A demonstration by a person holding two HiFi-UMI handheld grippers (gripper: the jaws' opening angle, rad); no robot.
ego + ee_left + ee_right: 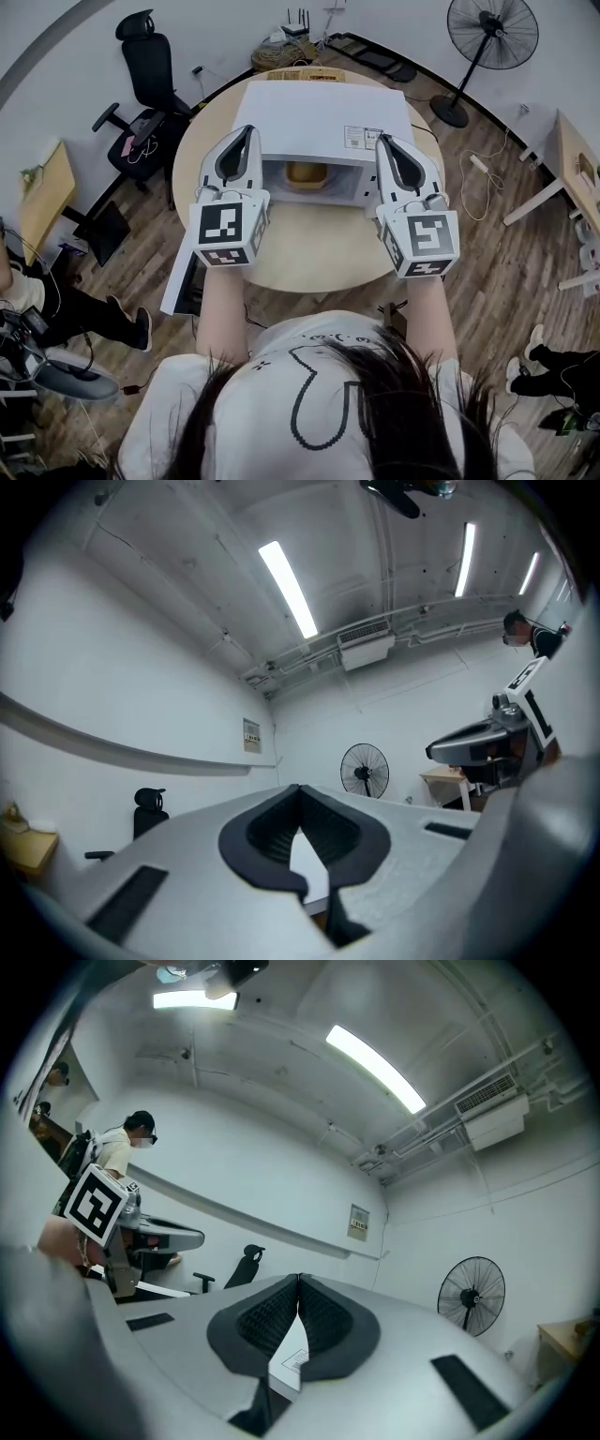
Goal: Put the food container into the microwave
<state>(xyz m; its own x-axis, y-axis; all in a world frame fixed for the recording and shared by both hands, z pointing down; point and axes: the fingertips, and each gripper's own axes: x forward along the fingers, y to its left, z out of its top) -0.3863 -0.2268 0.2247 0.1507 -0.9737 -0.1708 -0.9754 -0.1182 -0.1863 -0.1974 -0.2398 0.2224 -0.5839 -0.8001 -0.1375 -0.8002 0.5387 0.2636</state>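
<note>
The white microwave (319, 127) stands on a round wooden table (309, 248), and its door (180, 279) hangs open on the left. A yellowish food container (305, 172) sits inside the cavity. My left gripper (247, 132) is raised at the left of the opening, jaws shut with nothing between them. At the opening's right edge my right gripper (383, 141) is held up the same way, shut and holding nothing. In the left gripper view the left gripper (300, 788) points upward into the room, pads meeting. The right gripper (300, 1280) looks the same in its own view, with a corner of the microwave (291, 1361) showing below.
A black office chair (150, 67) stands behind the table at the left, and a standing fan (490, 37) at the back right. Wooden desks sit at the right (574, 155) and left (42, 197). Cables lie on the floor, and people's legs show at both sides.
</note>
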